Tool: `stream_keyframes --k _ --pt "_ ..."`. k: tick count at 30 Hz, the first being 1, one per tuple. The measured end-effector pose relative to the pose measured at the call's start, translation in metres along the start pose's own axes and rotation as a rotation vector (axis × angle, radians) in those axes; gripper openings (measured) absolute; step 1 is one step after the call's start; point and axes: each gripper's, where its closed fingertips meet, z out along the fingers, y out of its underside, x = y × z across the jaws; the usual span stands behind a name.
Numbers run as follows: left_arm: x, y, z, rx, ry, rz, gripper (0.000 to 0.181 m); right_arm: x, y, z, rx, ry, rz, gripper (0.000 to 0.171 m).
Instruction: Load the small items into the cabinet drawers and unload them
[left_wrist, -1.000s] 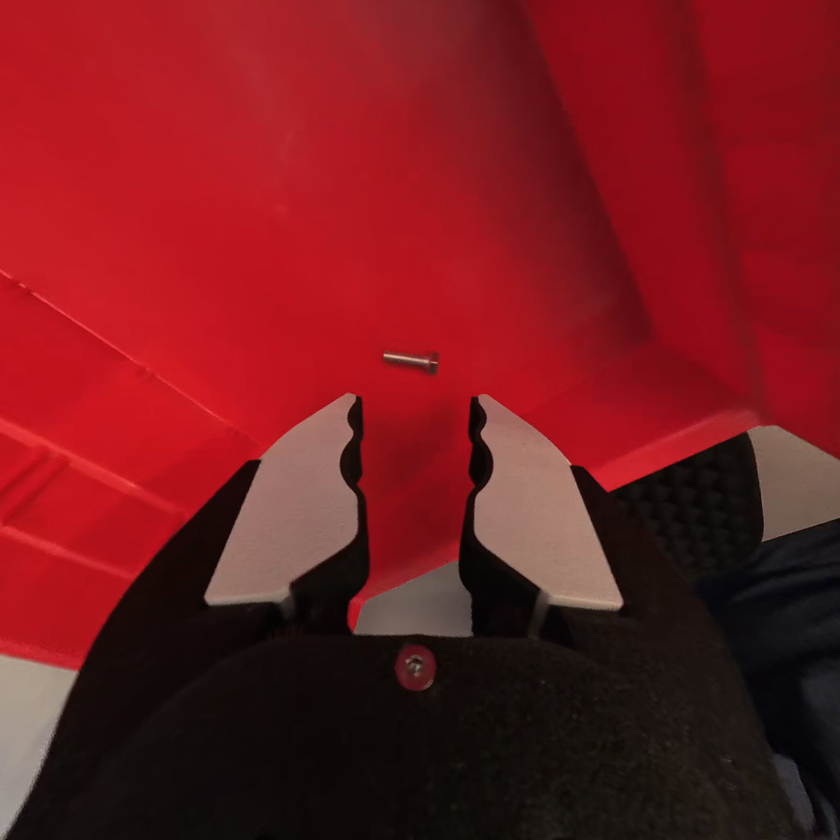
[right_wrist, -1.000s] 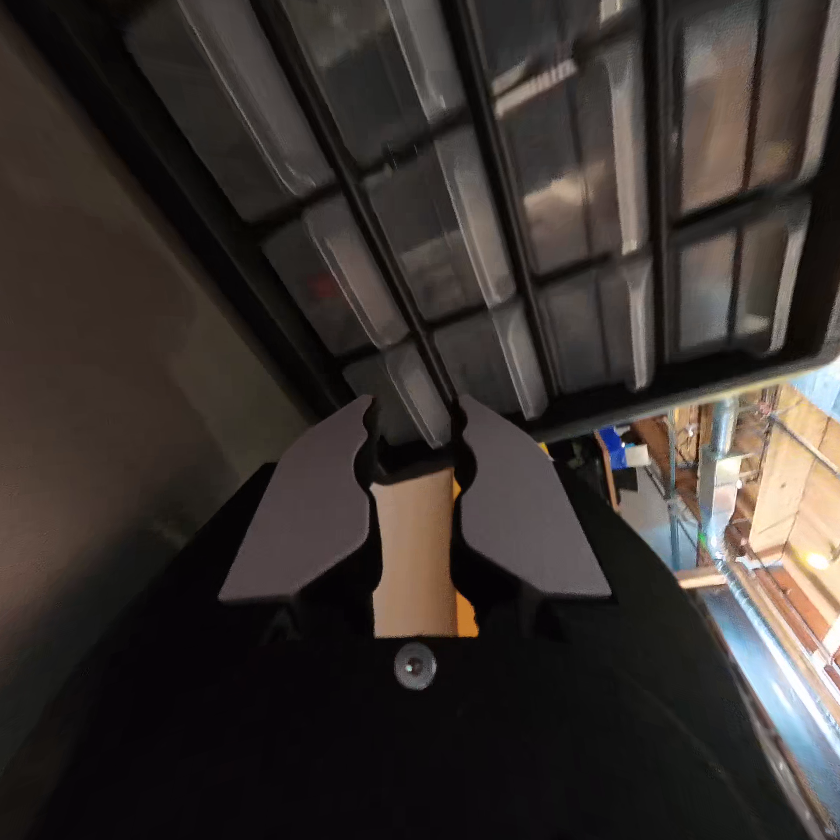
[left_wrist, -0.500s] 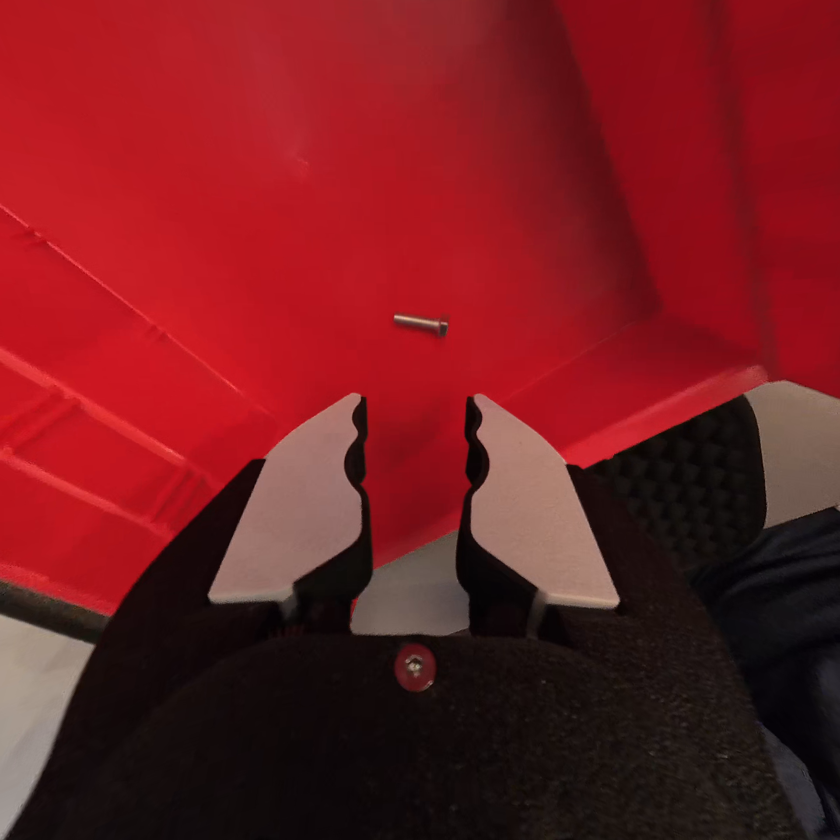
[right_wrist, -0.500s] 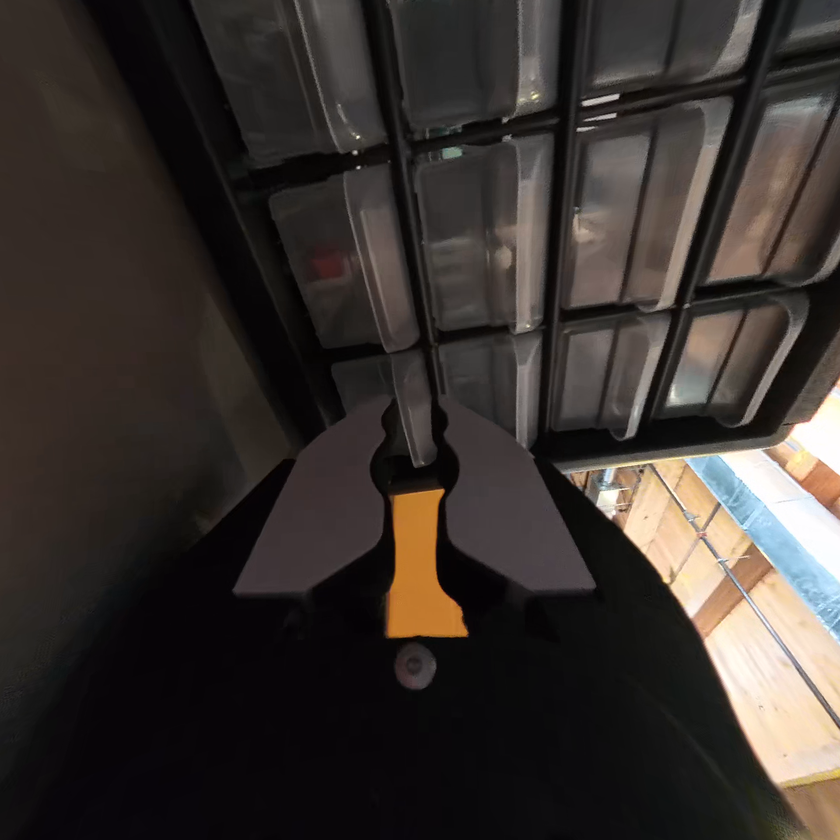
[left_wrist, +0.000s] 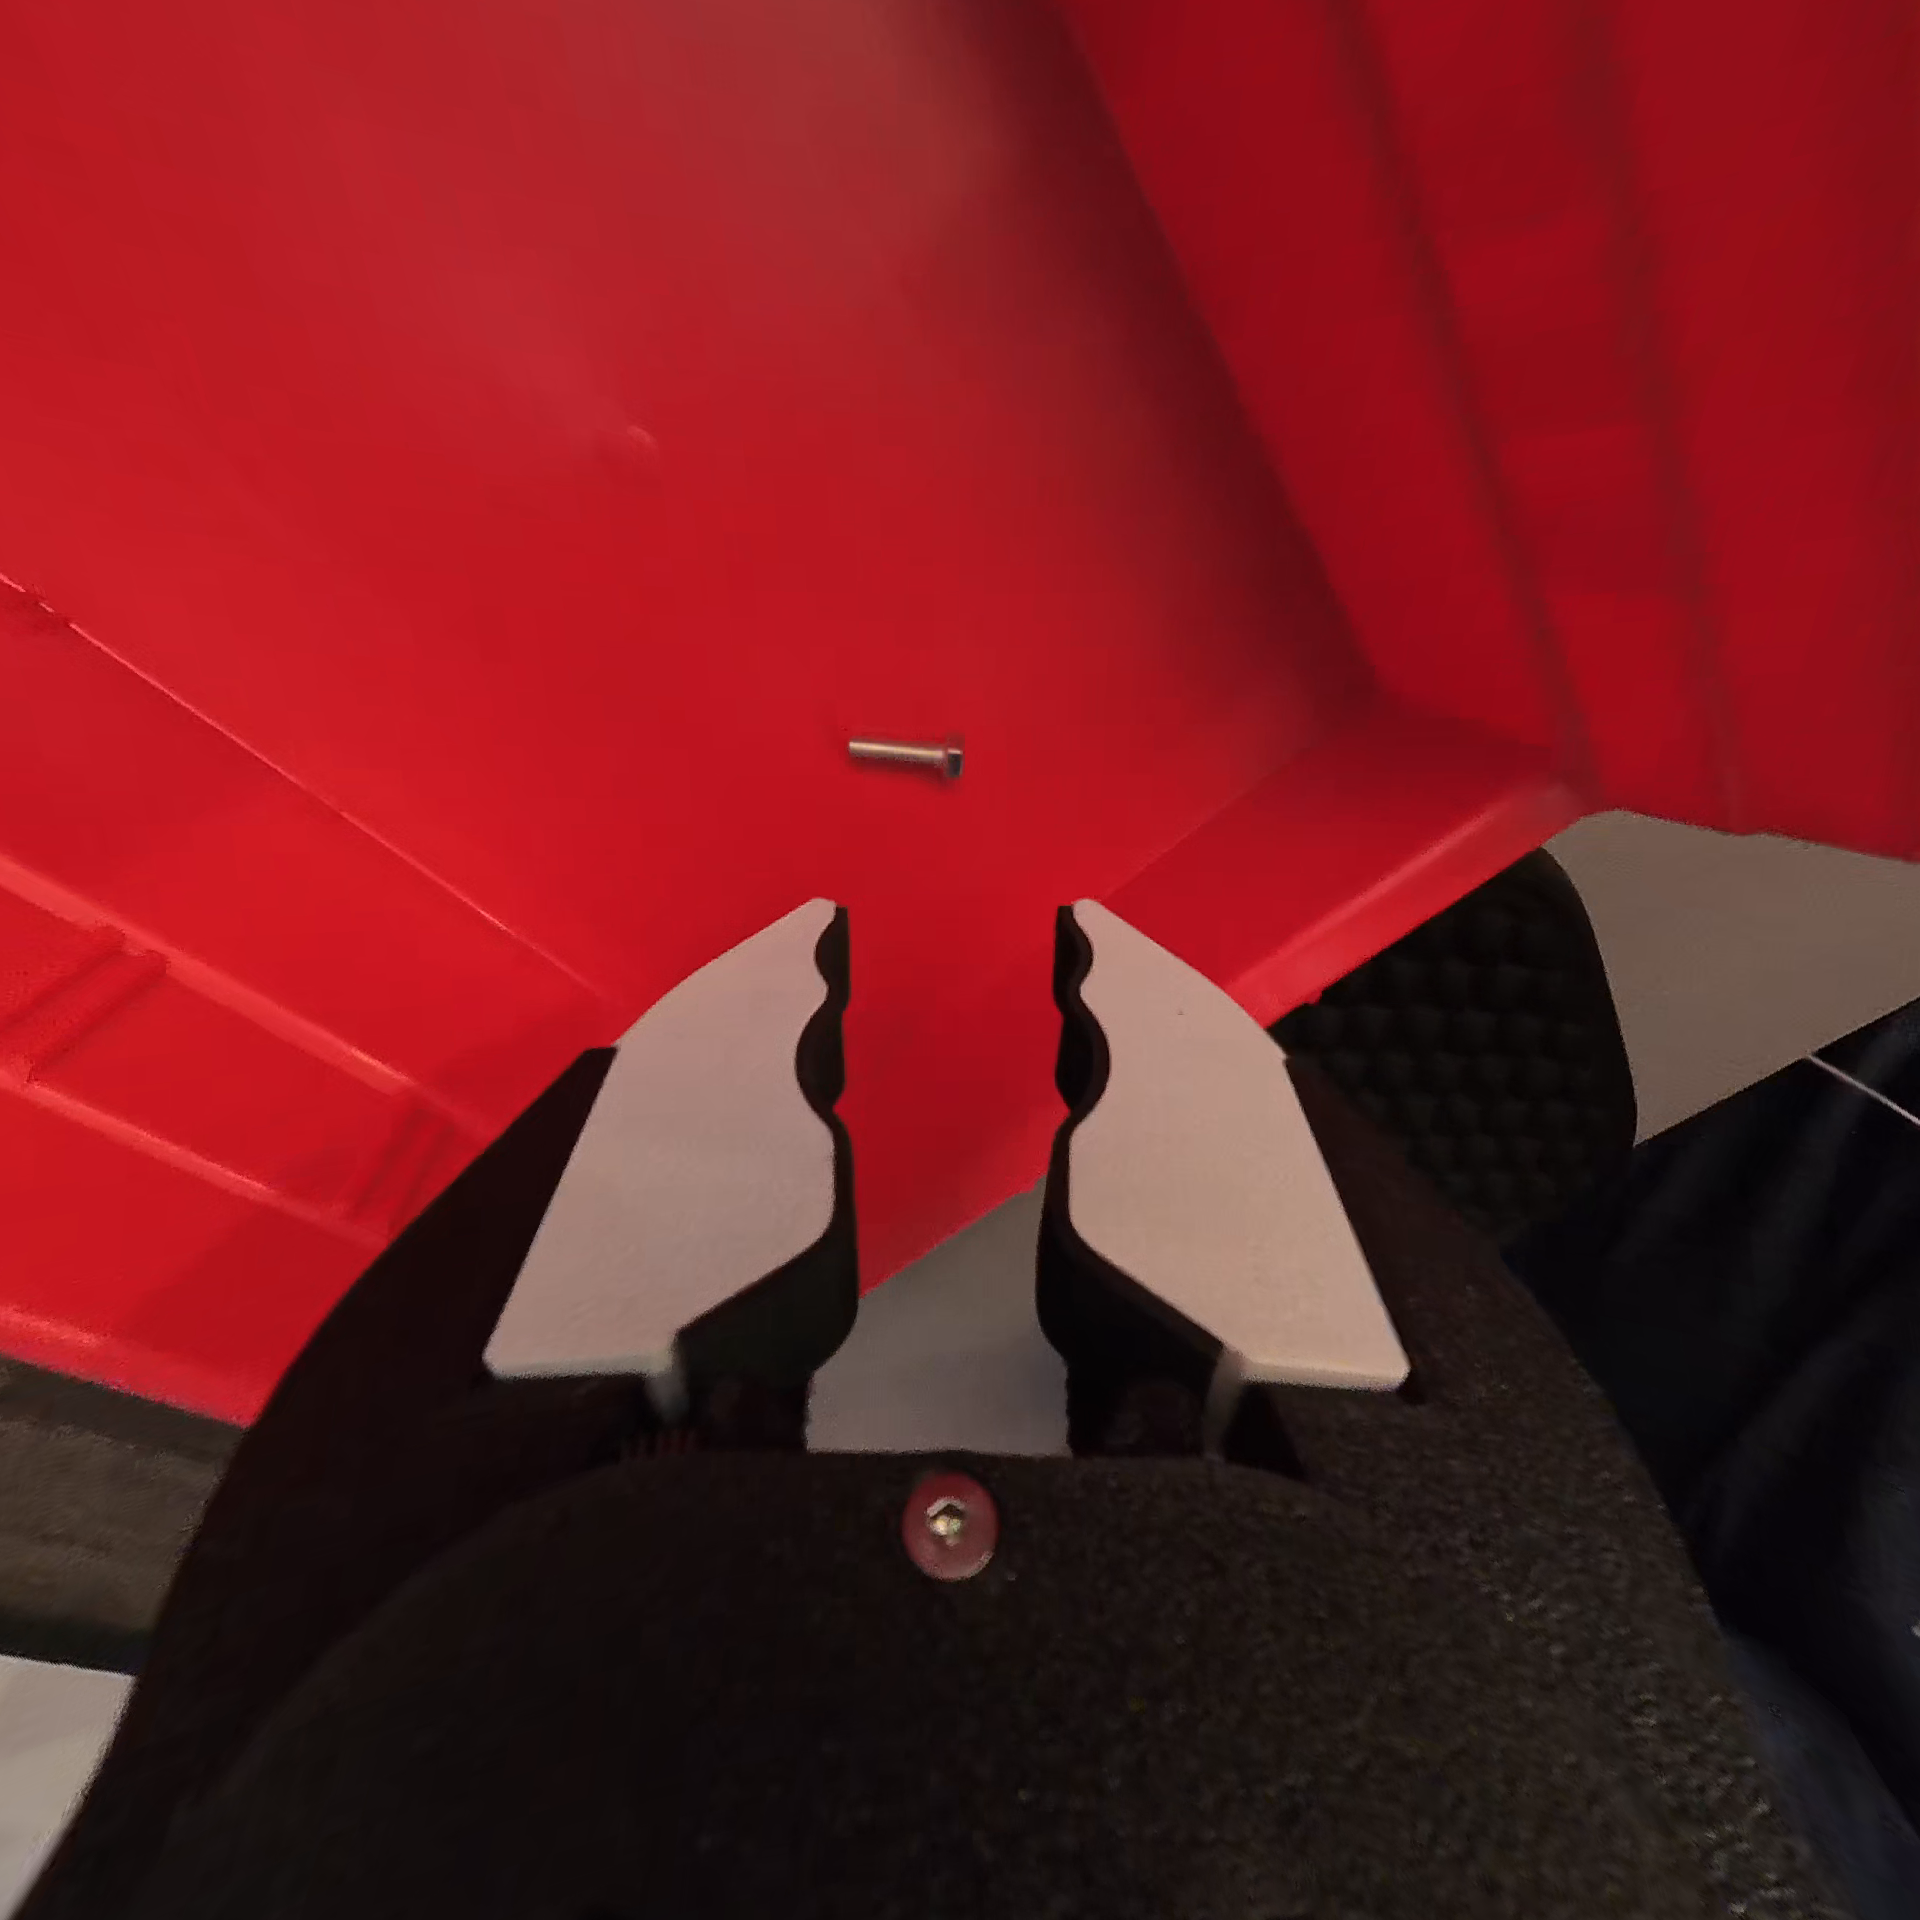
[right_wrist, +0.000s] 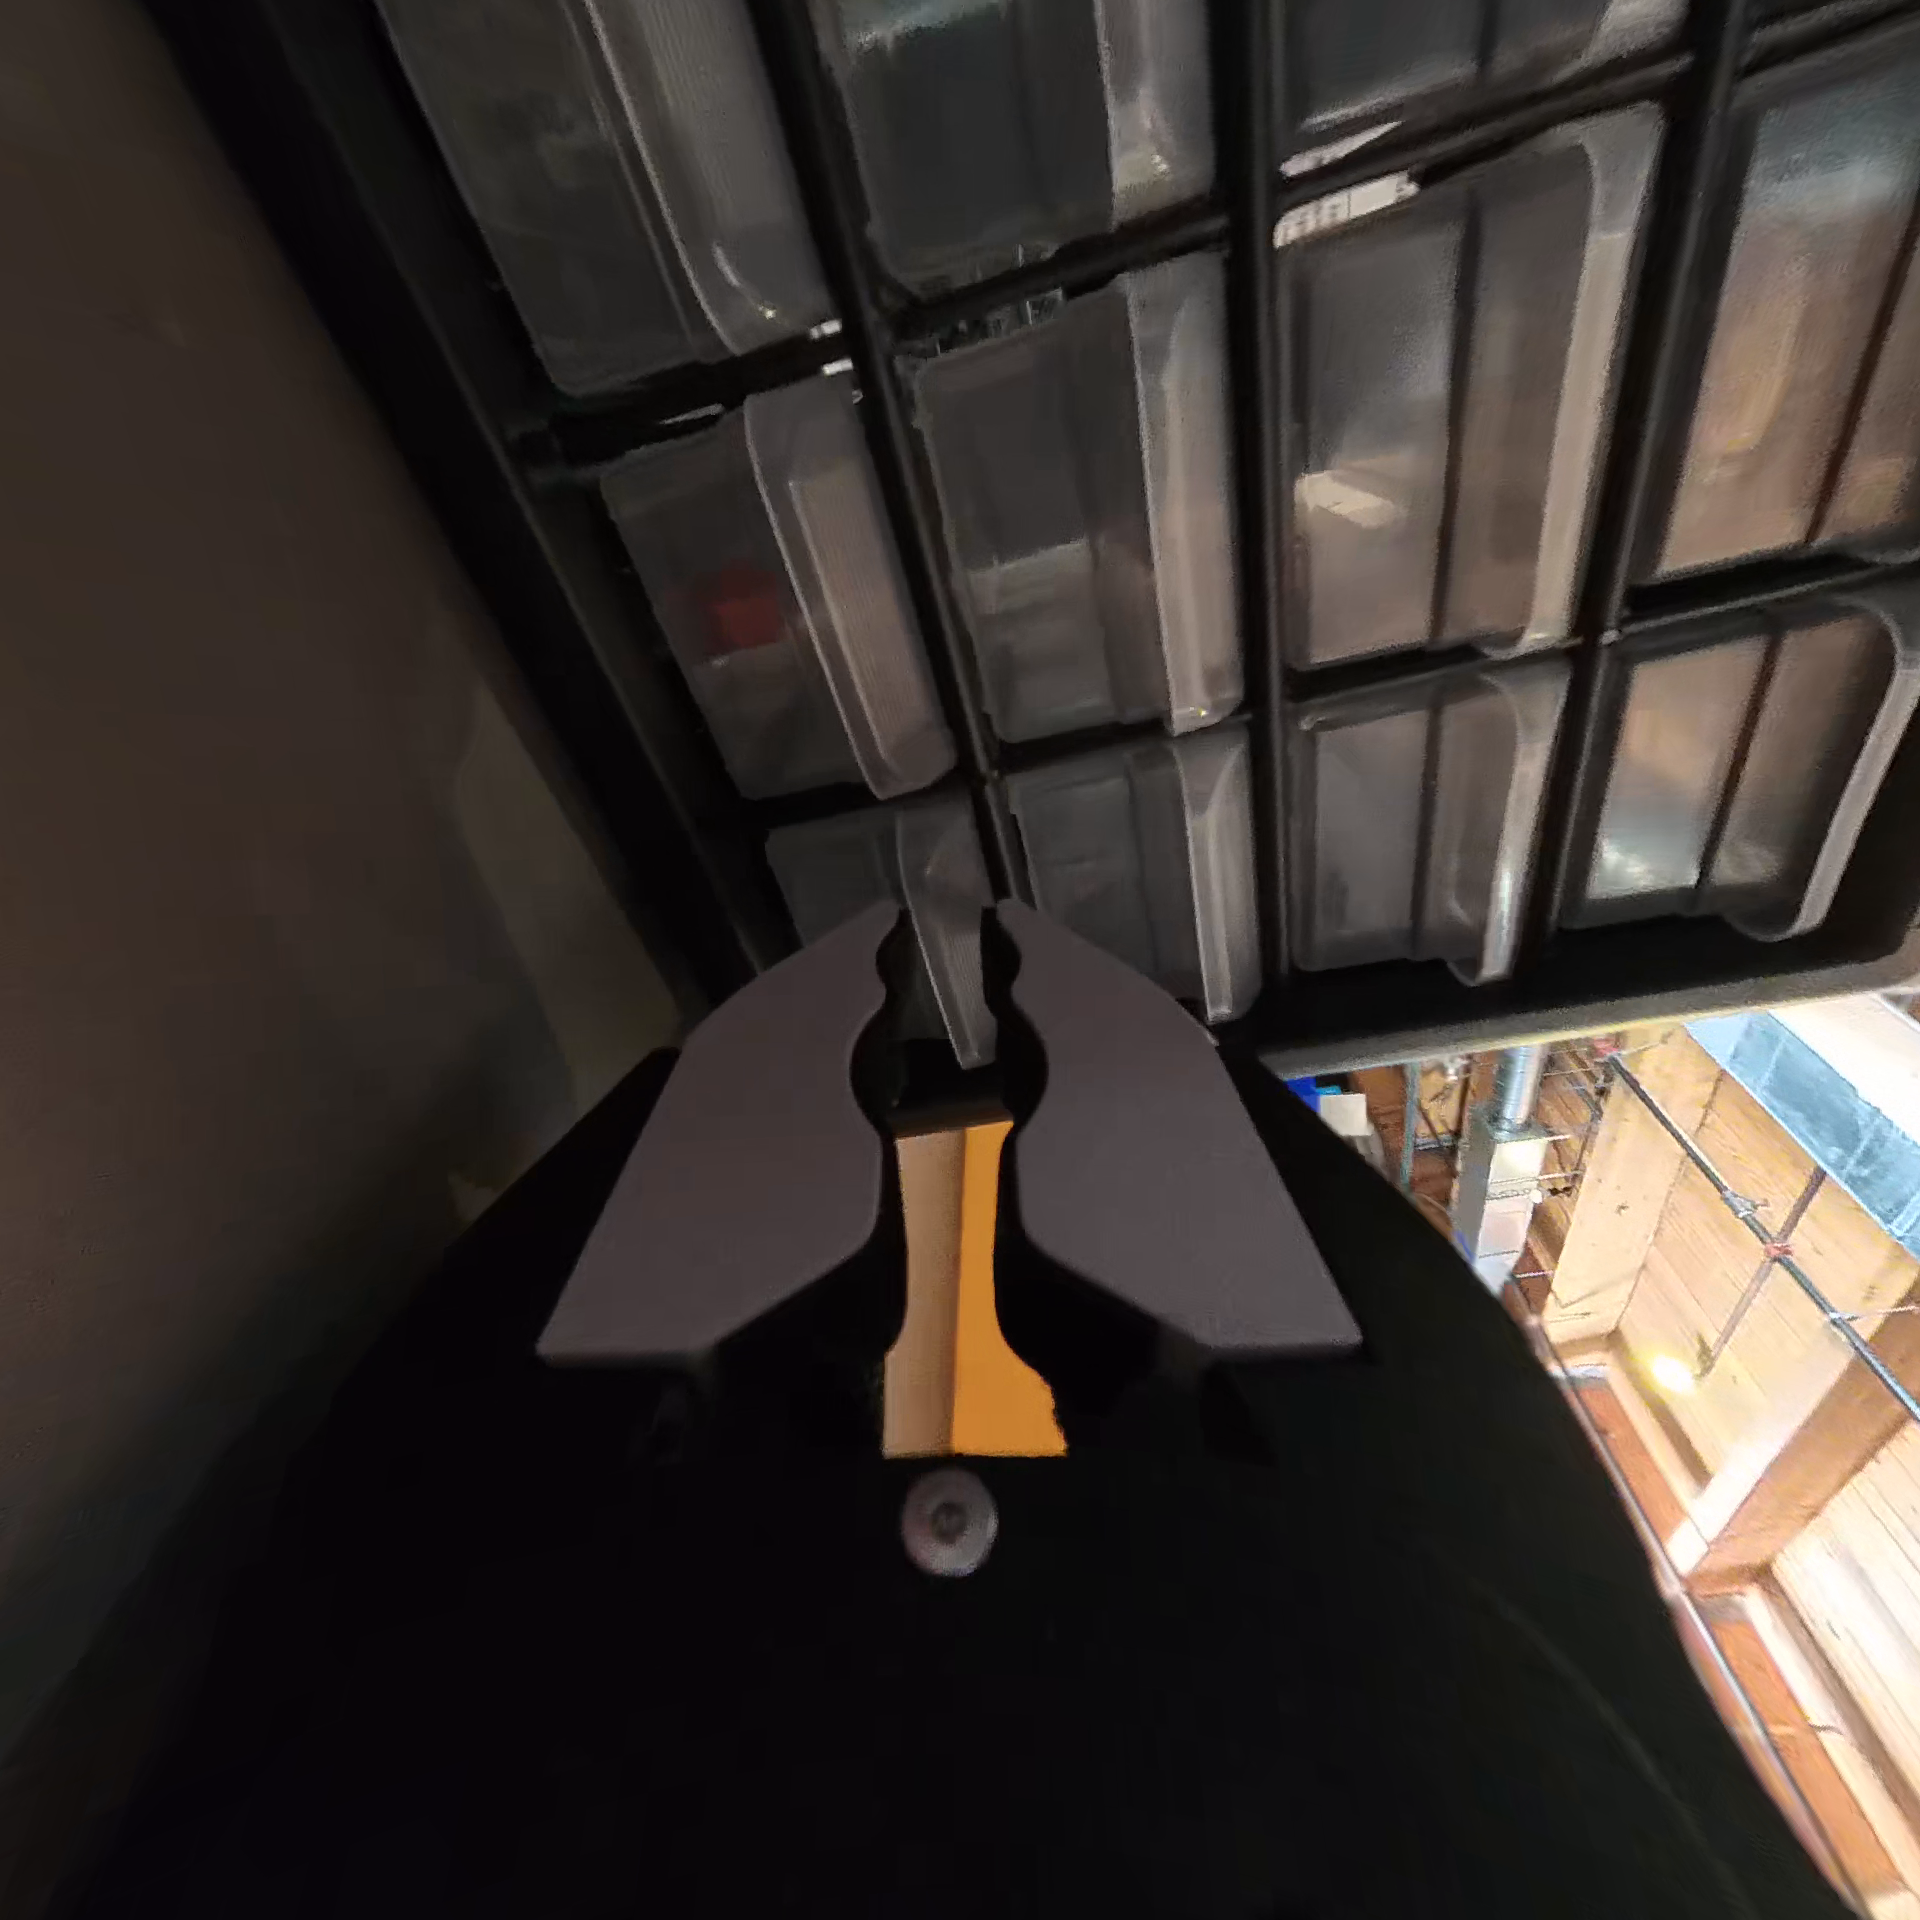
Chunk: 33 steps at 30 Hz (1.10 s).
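In the left wrist view a small metal bolt (left_wrist: 904, 753) lies alone on the floor of a red bin (left_wrist: 520, 520). My left gripper (left_wrist: 951, 914) is open and empty, just short of the bolt and not touching it. In the right wrist view a black cabinet (right_wrist: 1262, 520) with several clear plastic drawers fills the top. My right gripper (right_wrist: 949, 914) is shut on the handle lip (right_wrist: 951, 966) of the corner drawer (right_wrist: 842, 873). A neighbouring drawer holds something red (right_wrist: 743, 613).
A black foam pad (left_wrist: 1455, 1039) and dark cloth (left_wrist: 1766, 1299) lie right of the bin on a white surface (left_wrist: 1714, 935). A plain wall (right_wrist: 260, 727) flanks the cabinet on the left. Wooden beams and pipes (right_wrist: 1662, 1247) show past its edge. My right fingertips sit around 40 cm from my left ones.
My right gripper has moved onto the corner drawer's handle and its fingers have narrowed around it. My left gripper has stayed open and drawn back slightly from the bolt.
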Motion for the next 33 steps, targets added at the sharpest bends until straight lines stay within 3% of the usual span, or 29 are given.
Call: stream_keyframes --k 9,22,30,33 --pt "-0.005 -0.014 0.020 -0.014 0.107 -0.180 0.033 -0.001 0.000 0.001 0.017 -0.027 0.056 0.014" --pt "-0.017 -0.013 0.035 -0.112 -0.029 -0.377 0.032 -0.001 0.002 -0.003 0.009 -0.034 0.063 0.012" --pt "-0.009 -0.010 0.041 -0.158 -0.015 -0.364 0.023 -0.003 0.004 -0.011 -0.011 -0.034 0.035 0.007" --pt "-0.008 -0.011 0.043 -0.173 -0.032 -0.322 0.012 -0.005 0.004 -0.015 -0.015 -0.050 0.036 0.001"
